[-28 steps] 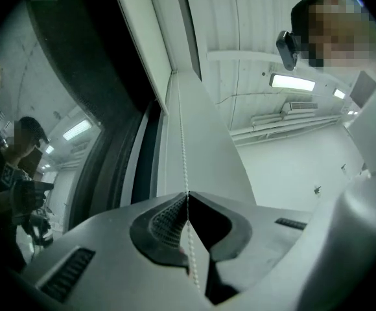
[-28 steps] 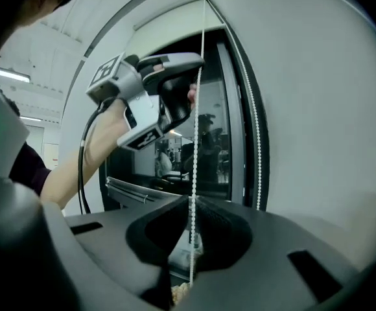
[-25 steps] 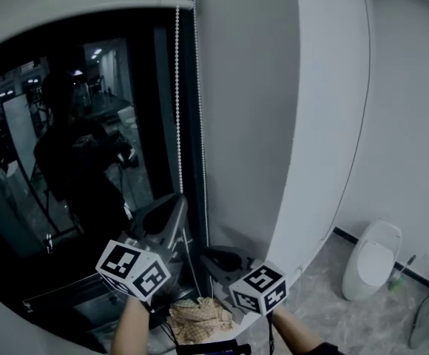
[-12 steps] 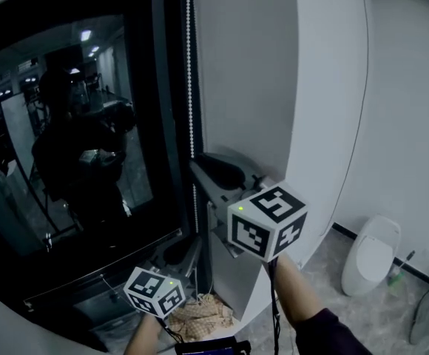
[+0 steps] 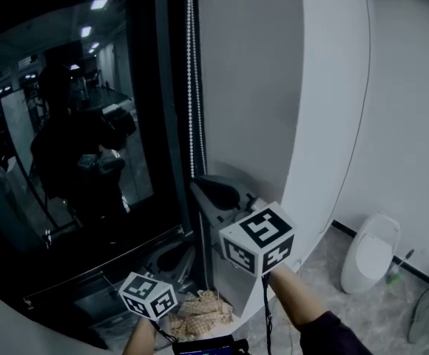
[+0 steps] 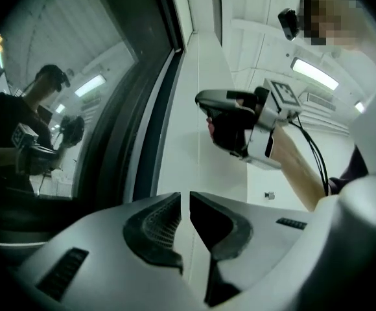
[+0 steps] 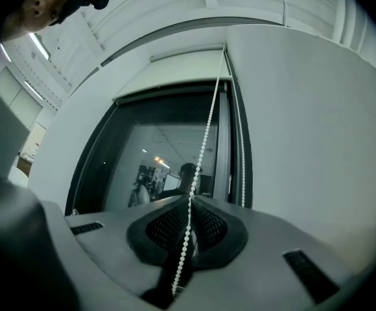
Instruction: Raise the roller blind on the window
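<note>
The white bead chain (image 5: 192,87) hangs along the dark window frame, right of the glass (image 5: 66,87). My right gripper (image 5: 198,186) is raised to it and shut on it; in the right gripper view the chain (image 7: 204,141) runs down between the closed pads (image 7: 175,229). The rolled-up blind (image 7: 188,67) sits at the top of the window. My left gripper (image 5: 171,259) hangs lower, near the sill. Its jaws (image 6: 185,203) stand shut with only a slit between them, and I see no beads in it.
A white wall column (image 5: 325,124) stands right of the window. A crumpled beige cloth (image 5: 200,313) lies on the floor below my hands. A white toilet-like fixture (image 5: 370,261) and a green brush (image 5: 399,272) stand at the right. The glass reflects a person (image 5: 74,154).
The right gripper has gone up from near the sill to the chain. The left gripper has dropped lower. The blind's bottom edge has risen out of the head view.
</note>
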Tool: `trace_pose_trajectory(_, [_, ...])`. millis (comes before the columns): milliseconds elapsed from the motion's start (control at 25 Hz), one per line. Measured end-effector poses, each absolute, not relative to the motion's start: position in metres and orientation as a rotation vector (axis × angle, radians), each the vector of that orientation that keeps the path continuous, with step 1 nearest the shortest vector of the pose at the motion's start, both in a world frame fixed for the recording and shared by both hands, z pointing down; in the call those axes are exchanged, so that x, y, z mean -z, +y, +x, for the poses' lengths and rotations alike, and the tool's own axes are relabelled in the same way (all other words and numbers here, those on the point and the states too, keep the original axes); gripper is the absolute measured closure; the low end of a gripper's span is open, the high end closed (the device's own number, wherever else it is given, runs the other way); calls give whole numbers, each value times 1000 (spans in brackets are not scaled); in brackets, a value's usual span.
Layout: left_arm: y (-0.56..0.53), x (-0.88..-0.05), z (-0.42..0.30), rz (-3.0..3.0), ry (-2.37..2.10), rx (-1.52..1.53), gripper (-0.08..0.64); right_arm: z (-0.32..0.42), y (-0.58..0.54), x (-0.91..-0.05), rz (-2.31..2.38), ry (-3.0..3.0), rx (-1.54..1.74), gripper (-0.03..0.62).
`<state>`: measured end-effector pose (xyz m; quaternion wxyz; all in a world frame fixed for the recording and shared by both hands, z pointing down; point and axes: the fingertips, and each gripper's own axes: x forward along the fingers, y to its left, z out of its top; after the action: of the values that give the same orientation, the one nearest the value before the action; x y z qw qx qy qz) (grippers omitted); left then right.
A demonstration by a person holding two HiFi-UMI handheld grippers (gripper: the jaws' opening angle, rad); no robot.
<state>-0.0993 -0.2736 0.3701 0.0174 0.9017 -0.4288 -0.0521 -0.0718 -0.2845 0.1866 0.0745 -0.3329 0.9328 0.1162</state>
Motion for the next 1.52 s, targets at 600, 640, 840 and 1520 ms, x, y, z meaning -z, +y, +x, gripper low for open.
trace_pose_trajectory(600, [-266,-306,-106,2861,-1340,358,540,-65,-293,-275,-1088,2866,-206,574])
trace_pose_trajectory(640, [-266,-305,-105,2868,-1336,360,540,-64,-292,-275,-1109,2865,-228,574])
trace_pose_trajectory(840, [-264,-293,-103,2870,-1348,363,540,-51,-273,-275,-1150,2859,-290,545])
trace_pose_trajectory(1520, [-262,-287,-79,2931,-1320,319,540,-20,-255,-256,-1153,2741,-269,583])
